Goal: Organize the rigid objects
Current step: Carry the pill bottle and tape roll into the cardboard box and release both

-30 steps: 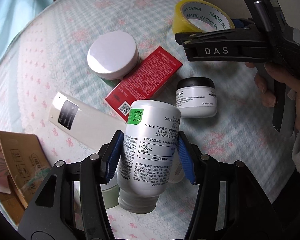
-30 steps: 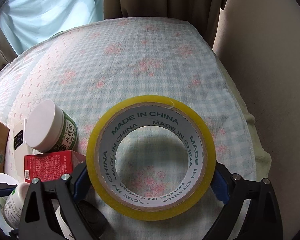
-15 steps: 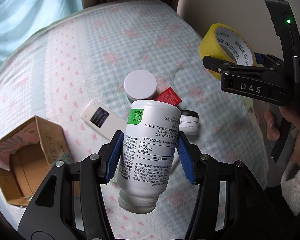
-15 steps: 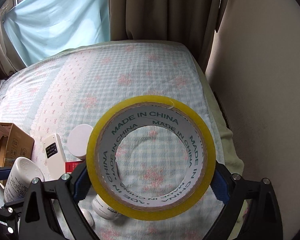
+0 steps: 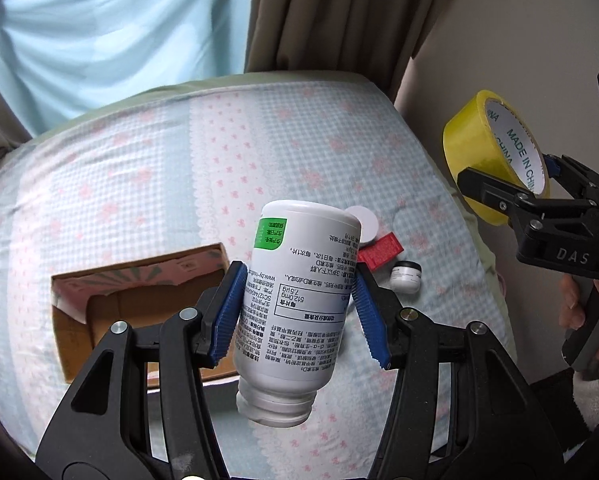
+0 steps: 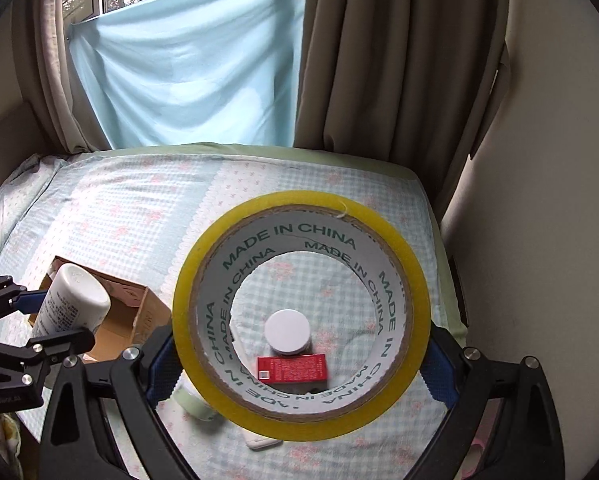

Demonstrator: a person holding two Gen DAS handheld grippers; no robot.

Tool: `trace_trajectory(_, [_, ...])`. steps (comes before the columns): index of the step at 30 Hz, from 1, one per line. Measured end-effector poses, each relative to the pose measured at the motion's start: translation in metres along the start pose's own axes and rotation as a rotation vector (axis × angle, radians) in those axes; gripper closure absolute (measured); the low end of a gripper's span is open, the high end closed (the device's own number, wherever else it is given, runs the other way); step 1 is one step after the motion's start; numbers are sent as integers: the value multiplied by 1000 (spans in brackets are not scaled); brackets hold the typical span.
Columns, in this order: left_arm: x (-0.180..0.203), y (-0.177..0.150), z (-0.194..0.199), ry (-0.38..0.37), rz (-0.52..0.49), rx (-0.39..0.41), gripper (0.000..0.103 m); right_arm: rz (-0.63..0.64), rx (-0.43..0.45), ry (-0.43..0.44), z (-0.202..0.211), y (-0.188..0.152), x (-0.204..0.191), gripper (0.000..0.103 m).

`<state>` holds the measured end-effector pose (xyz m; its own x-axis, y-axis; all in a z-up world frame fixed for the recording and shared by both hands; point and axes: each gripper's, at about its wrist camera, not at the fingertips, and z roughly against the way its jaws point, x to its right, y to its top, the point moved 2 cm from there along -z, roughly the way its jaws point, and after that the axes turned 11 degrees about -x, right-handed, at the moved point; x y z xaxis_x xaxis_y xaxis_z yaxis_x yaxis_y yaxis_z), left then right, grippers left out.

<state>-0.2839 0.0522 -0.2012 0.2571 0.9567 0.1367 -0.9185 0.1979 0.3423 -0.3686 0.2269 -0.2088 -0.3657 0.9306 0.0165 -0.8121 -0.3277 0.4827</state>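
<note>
Hanging above the bed (image 5: pixel 147 168), the left tongs (image 5: pixel 297 312) clamp a white bottle (image 5: pixel 299 300) between their blue pads (image 5: pixel 229 312). The bottle is held upside down and slightly tilted, its cap toward the camera and its flat base pointing away, its printed label and green sticker facing up. Seen from the right wrist, the same bottle (image 6: pixel 73 300) sits in the left tongs (image 6: pixel 55 316) over the open cardboard box (image 6: pixel 127 312).

The right tongs (image 6: pixel 299 364) grip a roll of yellow tape (image 6: pixel 299 312) by its outer rim, both pads pressed against opposite sides, the roll's open core facing the camera. In the left wrist view, the tape (image 5: pixel 483 152) is in the air past the right edge of the bed, and a hand (image 5: pixel 579 308) holds the right tongs (image 5: pixel 511 176) by the handle.

On the bed, toward its near right corner, lie a white-lidded jar (image 6: pixel 287 332), a red box (image 6: pixel 293 368) touching it on the near side, and a small black-lidded jar (image 5: pixel 406 277) just beside the red box (image 5: pixel 380 251). The cardboard box (image 5: pixel 139 292) stands open toward the bed's left side, directly behind the left tongs. A pale remote-like object (image 6: pixel 261 442) shows partly under the tape roll near the bed's front edge.
</note>
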Motion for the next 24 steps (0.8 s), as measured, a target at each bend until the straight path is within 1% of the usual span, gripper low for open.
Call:
trace_trajectory(2, [-27, -5, 9, -8, 24, -2, 53, 5, -16, 27, 8, 1, -28, 7])
trace_trajectory(5, [-69, -13, 22, -33, 59, -9, 53, 10, -24, 44, 16, 2, -69, 7])
trace_trajectory(9, [-122, -28, 31, -20, 52, -28, 54, -15, -44, 74, 23, 1, -121, 7])
trace_trajectory(13, [-178, -39, 30, -12, 50, -45, 55, -31, -73, 95, 15, 1, -168, 7])
trace_trajectory(15, [-206, -43, 21, -14, 56, -65, 55, -40, -90, 108, 3, 0, -191, 7])
trace_trajectory(19, [-255, -53, -18, -21, 81, -119, 56, -33, -151, 131, -38, -3, -239, 7])
trace_trajectory(22, [-279, -60, -47, -13, 88, -152, 56, -7, -200, 130, -72, -12, -270, 7])
trace_trajectory(24, [-289, -64, -67, -25, 102, -177, 56, 8, -238, 137, -97, -20, -284, 7])
